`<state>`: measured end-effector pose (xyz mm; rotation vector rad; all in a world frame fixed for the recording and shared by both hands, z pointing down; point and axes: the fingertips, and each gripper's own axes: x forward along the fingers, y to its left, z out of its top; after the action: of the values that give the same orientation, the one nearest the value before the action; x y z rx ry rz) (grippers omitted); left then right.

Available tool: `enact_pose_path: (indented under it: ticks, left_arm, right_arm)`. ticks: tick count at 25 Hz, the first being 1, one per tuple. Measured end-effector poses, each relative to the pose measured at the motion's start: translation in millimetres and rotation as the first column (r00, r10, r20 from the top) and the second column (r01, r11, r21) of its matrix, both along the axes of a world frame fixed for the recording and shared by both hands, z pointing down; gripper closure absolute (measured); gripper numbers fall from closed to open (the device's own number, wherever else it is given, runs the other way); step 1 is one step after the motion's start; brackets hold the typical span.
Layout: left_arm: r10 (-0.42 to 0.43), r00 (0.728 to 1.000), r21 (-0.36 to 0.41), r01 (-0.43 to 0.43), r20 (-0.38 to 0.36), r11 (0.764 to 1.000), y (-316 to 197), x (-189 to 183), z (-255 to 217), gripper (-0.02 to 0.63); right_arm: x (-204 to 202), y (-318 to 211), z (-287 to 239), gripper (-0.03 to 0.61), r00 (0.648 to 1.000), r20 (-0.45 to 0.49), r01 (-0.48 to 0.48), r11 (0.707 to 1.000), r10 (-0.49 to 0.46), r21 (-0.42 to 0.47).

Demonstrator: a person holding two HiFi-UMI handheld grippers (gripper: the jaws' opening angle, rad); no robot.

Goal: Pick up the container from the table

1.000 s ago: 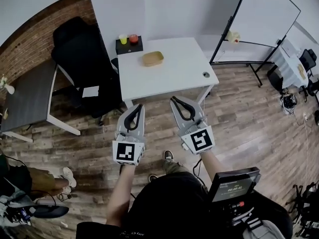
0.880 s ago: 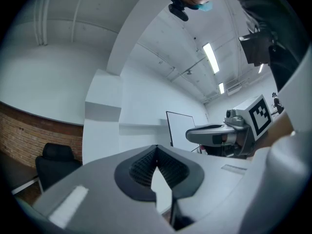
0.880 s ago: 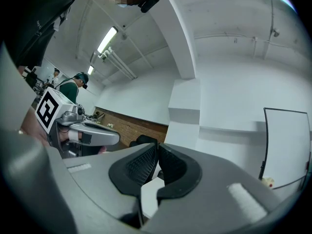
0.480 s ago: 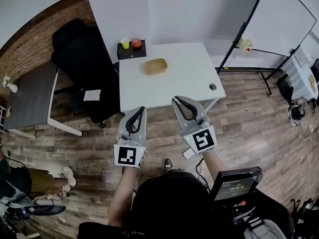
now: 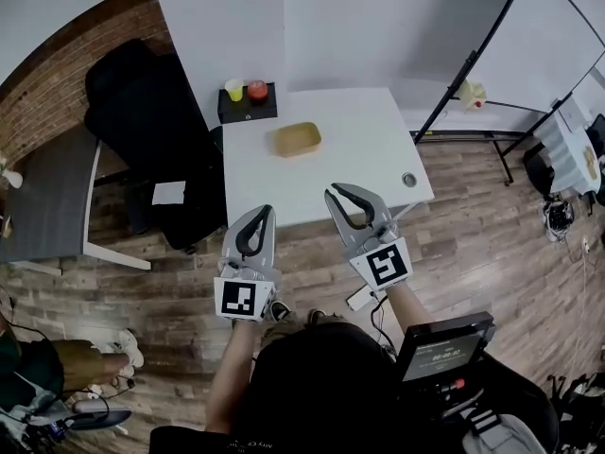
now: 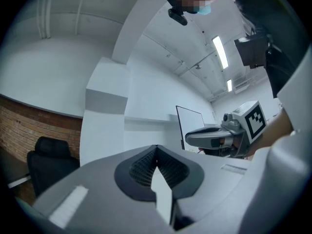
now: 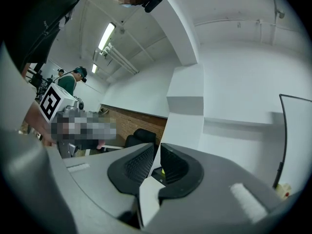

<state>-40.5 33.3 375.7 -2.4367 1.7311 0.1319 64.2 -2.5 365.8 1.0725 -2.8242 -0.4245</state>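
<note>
**Student:** What writing can be read in the head view?

**Instructor:** Very little. Each gripper carries a cube [image 5: 240, 298] with a black-and-white square marker, a pattern and not letters. The small screen [image 5: 442, 356] at the person's right side shows pale digits, too small to read. The container [image 5: 297, 139], a shallow tan tray, bears no legible label.

**Student:** Where does the container lie?

**Instructor:** On the white desk [image 5: 364, 130], left of centre and toward the far edge, apart from everything else. At the far left corner a black box [image 5: 248, 108] carries a yellow cup [image 5: 233, 90] and a red object [image 5: 256, 89]. A small round object [image 5: 408, 179] sits by the right edge, near the near right corner.

**Student:** How do the fingers stand?

**Instructor:** The left gripper [image 5: 268, 212] has its fingers [image 6: 139, 169] together, with nothing between them. The right gripper [image 5: 331, 191] has its fingers [image 7: 130, 165] a narrow gap apart; they have just been opening, and they hold nothing.

**Student:** What differs from a second ago?

**Instructor:** Both grippers have advanced on the desk. Their tips, formerly over the wooden floor [image 5: 492, 225] short of the near edge, now reach that edge. The container, box and round object keep their places on the desk.
</note>
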Motion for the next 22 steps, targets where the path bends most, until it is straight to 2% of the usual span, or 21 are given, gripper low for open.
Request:
enact_pose_path:
  ticks: [2,6,11,17,19,22]
  left_arm:
    - [0.017,1.0,0.013,-0.017,-0.009,1.0,-13.0,-5.7,-0.4,0.617]
    - [0.057,0.998,-0.068,-0.055,0.014,0.996,-30.7,-3.3,7.6,0.617]
    - [0.06,0.998,-0.11,-0.057,0.018,0.992,-61.8,-3.0,20.3,0.617]
    - [-0.042,0.999,-0.129,0.043,0.011,0.991,-117.2,-28.8,32.7,0.617]
    - [-0.08,0.997,-0.134,0.081,0.011,0.988,-132.1,-37.3,36.3,0.617]
    - [-0.134,0.991,-0.095,0.133,-0.005,0.987,-156.3,-51.8,39.3,0.617]
  right_arm:
    - [-6.3,-12.4,-1.3,0.517,1.0,-0.013,-0.004,1.0,0.004,-0.004]
    - [-13.8,-39.9,-4.8,0.505,0.998,-0.056,0.007,1.0,-0.006,0.019]
    - [-15.7,-91.1,3.8,0.5,0.994,-0.102,0.028,0.999,-0.026,0.018]
    - [-39.5,-163.2,36.4,0.473,0.972,-0.193,0.141,0.99,-0.137,0.006]
    - [-48.3,-185.3,49.3,0.459,0.954,-0.237,0.188,0.982,-0.181,0.006]
    - [-62.1,-215.5,73.7,0.446,0.911,-0.332,0.264,0.965,-0.246,0.009]
